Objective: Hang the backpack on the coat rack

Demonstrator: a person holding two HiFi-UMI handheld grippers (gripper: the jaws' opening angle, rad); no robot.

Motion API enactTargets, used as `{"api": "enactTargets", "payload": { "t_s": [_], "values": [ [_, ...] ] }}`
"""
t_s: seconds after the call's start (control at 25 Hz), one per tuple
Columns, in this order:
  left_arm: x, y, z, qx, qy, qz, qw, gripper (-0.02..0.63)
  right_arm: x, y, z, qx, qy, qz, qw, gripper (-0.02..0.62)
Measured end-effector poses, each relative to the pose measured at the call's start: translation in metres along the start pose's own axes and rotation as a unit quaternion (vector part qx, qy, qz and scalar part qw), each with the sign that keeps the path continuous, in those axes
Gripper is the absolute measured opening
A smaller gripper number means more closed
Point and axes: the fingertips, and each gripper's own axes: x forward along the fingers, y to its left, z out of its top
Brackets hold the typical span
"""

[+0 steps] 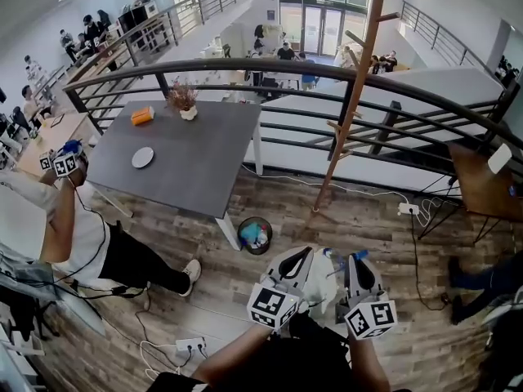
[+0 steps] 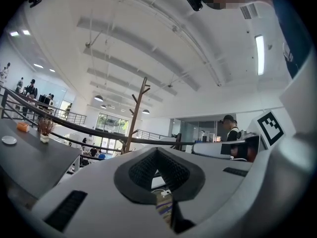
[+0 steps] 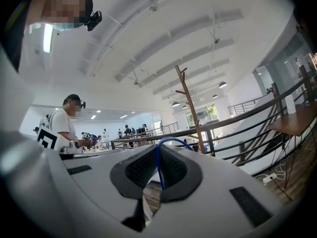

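The wooden coat rack (image 1: 356, 96) stands on the plank floor by the railing, beyond my hands; it also rises in the left gripper view (image 2: 136, 118) and the right gripper view (image 3: 190, 108). Low in the head view both grippers point at it side by side. A pale backpack (image 1: 321, 280) hangs between them. My left gripper (image 1: 304, 253) (image 2: 157, 151) is shut, and a patterned piece of the backpack (image 2: 165, 207) shows in the slit below its pads. My right gripper (image 1: 354, 260) (image 3: 159, 148) is shut on the backpack's thin blue loop (image 3: 158, 167).
A grey table (image 1: 196, 166) with a plant pot (image 1: 187, 109), an orange box and a white disc stands left of the rack. A round bin (image 1: 255, 235) sits by its leg. A person (image 1: 90, 243) sits on the floor at left. A black railing (image 1: 327, 72) runs behind. A wooden desk (image 1: 482, 188) stands at right.
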Motion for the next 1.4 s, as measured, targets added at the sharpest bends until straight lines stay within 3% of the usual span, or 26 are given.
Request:
{"api": "enactTargets", "payload": {
  "t_s": [0.44,0.72,1.4],
  "values": [
    [0.064,0.015,-0.016,-0.006,0.014,0.015,0.9998,0.005,0.039,-0.052,0.002,0.002,0.012,0.012,1.0,0.02],
    [0.115,0.024,-0.007,0.004,0.015,0.026,0.9995,0.005,0.069,-0.086,0.016,0.004,0.01,0.02,1.0,0.02],
    [0.157,0.024,0.005,0.009,0.016,0.052,0.9985,0.005,0.099,-0.123,0.033,0.011,0.007,0.043,0.999,0.02]
  ]
}}
